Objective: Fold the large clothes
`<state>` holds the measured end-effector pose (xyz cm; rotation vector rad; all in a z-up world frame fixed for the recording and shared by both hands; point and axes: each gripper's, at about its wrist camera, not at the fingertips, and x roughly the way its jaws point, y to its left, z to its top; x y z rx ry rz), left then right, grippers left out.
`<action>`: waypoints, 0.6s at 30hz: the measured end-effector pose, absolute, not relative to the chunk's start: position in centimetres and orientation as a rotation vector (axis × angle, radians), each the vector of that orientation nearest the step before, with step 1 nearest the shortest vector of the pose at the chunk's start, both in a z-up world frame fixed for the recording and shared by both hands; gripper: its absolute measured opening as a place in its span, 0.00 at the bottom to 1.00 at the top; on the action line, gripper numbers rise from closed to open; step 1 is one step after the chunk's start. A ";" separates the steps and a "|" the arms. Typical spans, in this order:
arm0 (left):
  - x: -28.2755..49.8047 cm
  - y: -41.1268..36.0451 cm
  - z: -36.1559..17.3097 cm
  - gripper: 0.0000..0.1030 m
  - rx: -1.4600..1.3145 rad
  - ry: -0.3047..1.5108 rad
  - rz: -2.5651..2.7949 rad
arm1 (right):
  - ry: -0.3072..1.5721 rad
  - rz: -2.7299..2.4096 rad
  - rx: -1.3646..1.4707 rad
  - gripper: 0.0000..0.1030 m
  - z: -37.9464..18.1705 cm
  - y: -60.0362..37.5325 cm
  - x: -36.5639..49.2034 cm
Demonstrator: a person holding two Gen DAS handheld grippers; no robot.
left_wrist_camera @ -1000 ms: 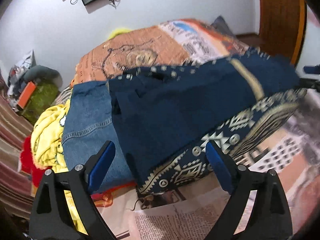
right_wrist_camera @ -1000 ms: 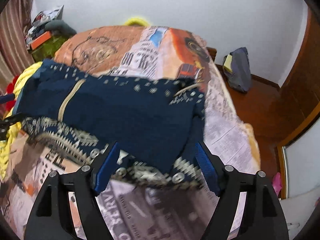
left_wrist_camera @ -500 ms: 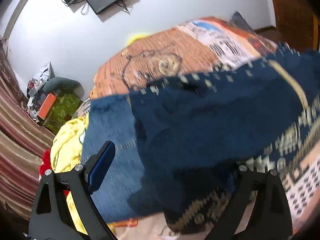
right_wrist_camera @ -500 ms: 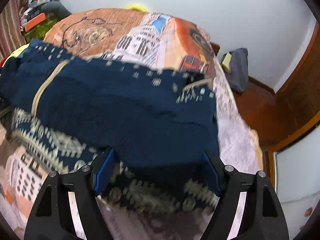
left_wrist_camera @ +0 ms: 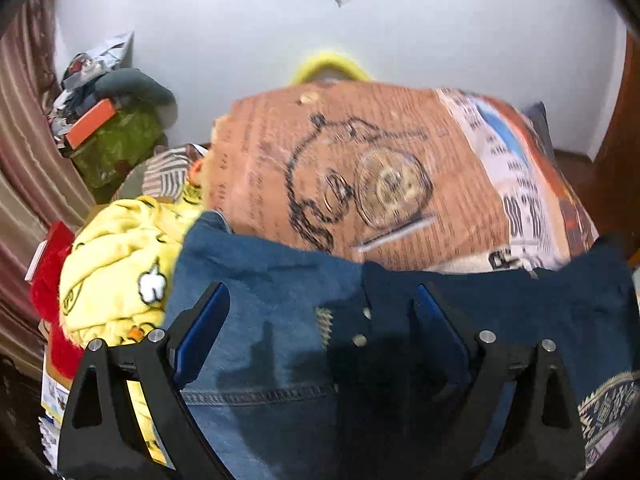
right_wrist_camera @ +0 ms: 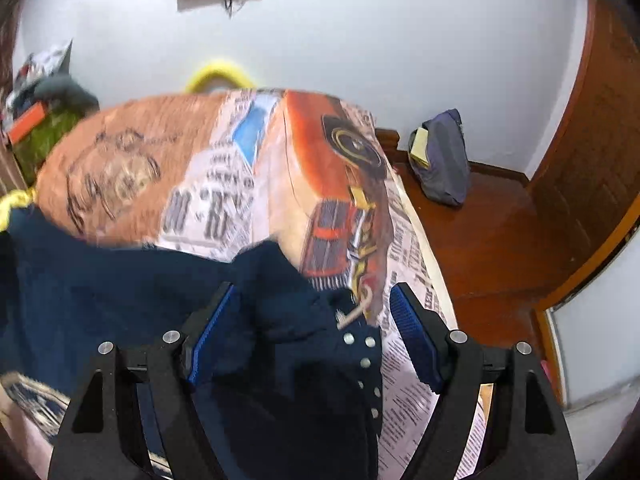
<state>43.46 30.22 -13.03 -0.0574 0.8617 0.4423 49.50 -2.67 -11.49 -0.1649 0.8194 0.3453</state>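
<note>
A dark navy garment (left_wrist_camera: 540, 312) with a patterned hem is lying bunched across the bed (left_wrist_camera: 360, 168), overlapping jeans (left_wrist_camera: 260, 280). The left claw (left_wrist_camera: 320, 320) and right claw (right_wrist_camera: 316, 320) are both standing wide, cloth lying loose between their pads, nothing pinched.

Even, fairly bright room light is filling both wrist views, and the white wall (left_wrist_camera: 460, 40) is reading pale and flat without glare. Motion blur is smearing the printed bedspread (left_wrist_camera: 360, 184) and the navy patterned garment (right_wrist_camera: 120, 300), so the print's lettering is running soft. The black gripper frames are staying sharper, with small glints on their screws. A dark shadow is pooling on the jeans (left_wrist_camera: 260, 300) between the left gripper's fingers. Fisheye distortion is bending the wooden door (right_wrist_camera: 592, 160) and curtain (left_wrist_camera: 24, 168), and the corners are vignetting to black.
</note>
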 end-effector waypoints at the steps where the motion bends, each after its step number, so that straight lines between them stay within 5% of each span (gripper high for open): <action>1: 43.2 30.2 -12.7 0.92 -0.057 0.858 0.437 | 0.816 0.359 -0.158 0.72 -11.2 -2.6 49.1; 9: 39.4 27.0 -11.4 0.92 -0.105 0.852 0.241 | 0.814 0.564 -0.203 0.72 -11.0 1.6 43.1; 18: 37.4 20.7 -16.4 0.92 -0.009 0.954 0.030 | 0.915 0.738 -0.264 0.72 -14.9 6.1 38.4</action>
